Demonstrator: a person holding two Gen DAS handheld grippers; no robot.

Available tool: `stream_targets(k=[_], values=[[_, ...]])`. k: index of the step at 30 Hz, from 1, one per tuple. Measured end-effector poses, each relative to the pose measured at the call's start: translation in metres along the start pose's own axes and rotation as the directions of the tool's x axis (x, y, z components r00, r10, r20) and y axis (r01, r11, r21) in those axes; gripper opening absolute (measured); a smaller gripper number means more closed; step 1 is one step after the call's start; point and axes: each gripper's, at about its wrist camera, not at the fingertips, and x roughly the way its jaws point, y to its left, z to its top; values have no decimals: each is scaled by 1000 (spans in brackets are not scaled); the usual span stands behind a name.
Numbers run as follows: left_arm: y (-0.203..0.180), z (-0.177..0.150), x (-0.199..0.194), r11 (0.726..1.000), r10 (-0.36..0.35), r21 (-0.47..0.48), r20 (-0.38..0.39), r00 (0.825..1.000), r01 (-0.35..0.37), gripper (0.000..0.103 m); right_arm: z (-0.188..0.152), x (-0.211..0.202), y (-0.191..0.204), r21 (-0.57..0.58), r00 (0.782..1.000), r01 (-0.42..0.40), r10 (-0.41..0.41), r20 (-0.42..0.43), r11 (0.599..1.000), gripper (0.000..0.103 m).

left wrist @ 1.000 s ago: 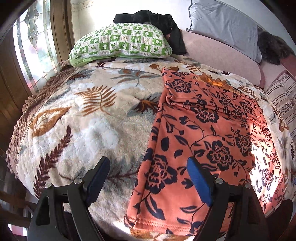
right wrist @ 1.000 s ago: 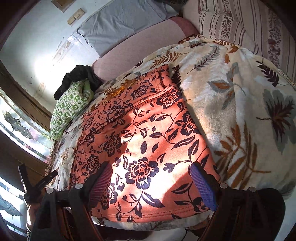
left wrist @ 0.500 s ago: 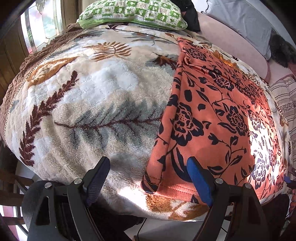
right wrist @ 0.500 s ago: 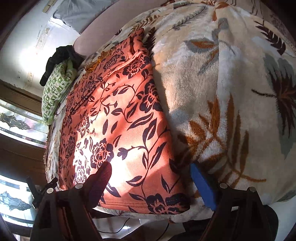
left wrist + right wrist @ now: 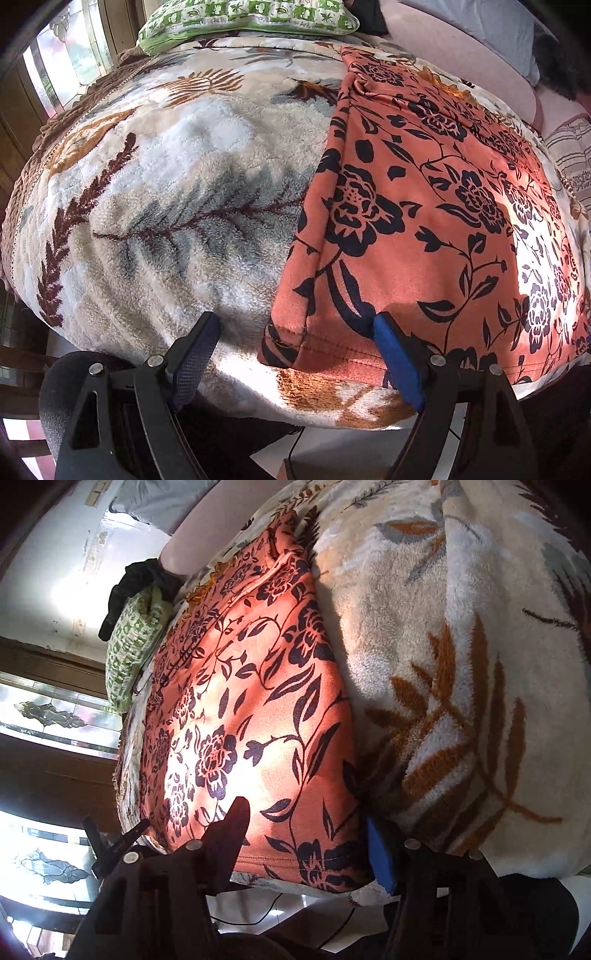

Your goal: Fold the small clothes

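Observation:
An orange garment with a dark floral print [image 5: 424,221] lies spread flat on a fleecy leaf-patterned blanket [image 5: 177,192] over a bed. My left gripper [image 5: 295,321] is open low at the bed's near edge. It straddles the garment's near left corner, one blue pad over the hem and the other over bare blanket. In the right wrist view the same garment [image 5: 251,701] runs away from my right gripper [image 5: 304,814]. Its jaws are closing with the near right corner between them, the left finger on the cloth and the blue pad at the garment's side edge.
A green-and-white pillow [image 5: 251,14] and a black cloth [image 5: 136,579] lie at the head of the bed, with a grey pillow [image 5: 480,22] and a striped cushion [image 5: 569,147] to the right. A stained-glass window [image 5: 74,55] stands on the left. Floor [image 5: 351,450] shows below the edge.
Both grippers have sunk and tipped down toward the garment's near hem, which now fills the lower views. The right gripper's jaws have narrowed around the right corner; the left jaws stay wide.

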Motion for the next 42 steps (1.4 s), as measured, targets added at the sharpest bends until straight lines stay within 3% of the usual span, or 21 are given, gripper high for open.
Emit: stream_targets(k=[3,6,9,11,13,16,19,21,22,23,26,27,28,30,31,32,33,34,37,40,42], values=[[-2,0,-1,1000,0,3,-2,1000,0,85,-1,-6,0,14,997,-79,79,21,997,63],[-4,0,1,1000,7,11,-1,1000,-7,86,-1,2,-10,60,998,-61,62,-1,996,63],[-6,-3,0,1000,5,17,3,1000,-5,86,-1,5,-19,108,994,-112,112,6,988,64],[-7,-3,-1,1000,-9,25,8,1000,9,74,0,6,-24,133,990,-142,142,10,981,69],[-8,-2,-4,999,-24,38,14,1000,23,50,1,8,-22,131,988,-153,154,3,980,74],[-6,1,-7,999,-35,37,11,999,35,28,2,13,-13,90,985,-169,171,-14,982,88],[-1,1,-13,998,-60,27,12,998,60,17,5,17,-5,63,989,-135,138,-52,989,88],[2,2,-18,997,-76,16,20,997,76,16,7,17,-4,54,991,-114,117,-65,992,81],[3,2,-20,996,-92,9,26,995,92,16,7,16,-4,50,993,-95,99,-70,994,58],[3,2,-23,993,-118,10,32,992,118,16,7,14,-3,50,993,-98,101,-66,994,13],[-6,0,-15,996,-64,55,12,998,63,29,9,8,-5,48,995,-84,86,-51,995,11],[-8,-1,-9,997,-51,62,-5,999,51,50,10,12,-11,68,994,-80,84,-65,994,14],[-9,-1,-6,996,-59,61,-14,998,60,64,10,19,-18,105,992,-77,87,-87,991,16],[-12,-2,-6,995,-78,63,-9,997,79,72,7,25,-29,152,986,-123,139,-96,981,20],[-15,-3,-7,995,-68,74,-5,998,69,69,6,23,-31,156,985,-138,152,-87,978,22],[-17,-3,-7,993,-73,88,0,997,73,57,6,22,-31,150,985,-140,154,-84,979,22],[-18,-2,-8,993,-70,97,-3,998,70,25,6,21,-30,140,985,-141,154,-82,980,22],[-16,1,-11,991,-100,88,-7,995,100,11,6,20,-28,129,984,-146,157,-81,981,23],[-4,6,-15,983,-181,23,-15,983,182,9,6,13,-21,114,977,-200,207,-56,973,8],[2,6,-11,978,-208,-4,-35,978,208,9,11,1,-14,115,965,-259,261,-1,959,8],[5,6,-4,974,-225,-30,-59,972,224,9,13,5,-17,127,967,-252,255,-5,959,8]])
